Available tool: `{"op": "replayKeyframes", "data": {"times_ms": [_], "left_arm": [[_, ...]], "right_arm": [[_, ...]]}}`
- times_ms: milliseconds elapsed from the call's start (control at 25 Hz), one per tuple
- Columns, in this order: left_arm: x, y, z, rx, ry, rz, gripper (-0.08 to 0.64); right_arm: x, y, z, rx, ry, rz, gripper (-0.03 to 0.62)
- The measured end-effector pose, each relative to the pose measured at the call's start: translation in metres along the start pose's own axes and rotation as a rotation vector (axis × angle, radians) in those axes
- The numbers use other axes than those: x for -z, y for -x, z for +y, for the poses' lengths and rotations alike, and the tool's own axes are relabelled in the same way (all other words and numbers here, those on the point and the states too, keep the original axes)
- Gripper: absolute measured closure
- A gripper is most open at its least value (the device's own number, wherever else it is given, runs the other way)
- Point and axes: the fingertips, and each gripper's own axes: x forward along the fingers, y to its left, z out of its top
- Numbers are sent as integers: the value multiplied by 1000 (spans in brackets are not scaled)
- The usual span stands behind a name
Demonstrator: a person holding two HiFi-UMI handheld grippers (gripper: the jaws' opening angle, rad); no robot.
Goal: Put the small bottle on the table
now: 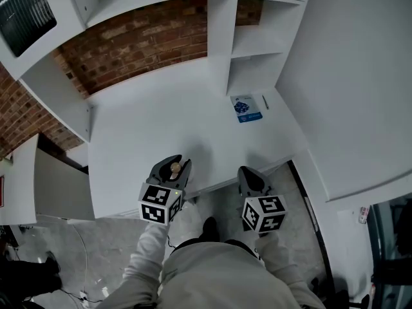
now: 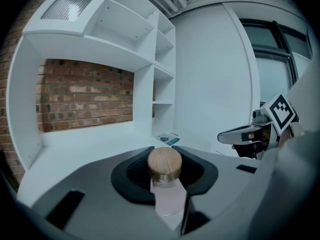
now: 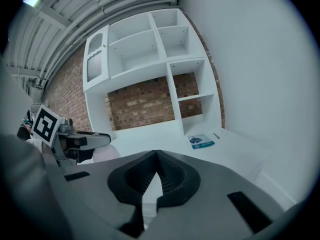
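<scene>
Left gripper (image 1: 172, 165) is holding small bottle (image 2: 165, 166) in its jaws at counter's (image 1: 154, 121) near edge | right gripper (image 1: 250, 176) jaws closed, empty | step: carrying; next: lowering upright, releasing.

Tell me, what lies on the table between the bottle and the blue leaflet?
Nothing: in the head view the table is bare between the bottle and the leaflet.
</scene>
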Motion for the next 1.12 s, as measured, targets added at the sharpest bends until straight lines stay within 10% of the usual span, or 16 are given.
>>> {"op": "replayKeyframes", "data": {"times_ms": [1120], "left_arm": [[-21,-144,37,81,-60,55,440]], "right_arm": [[-32,-87,-62,29,-27,20,565]]}}
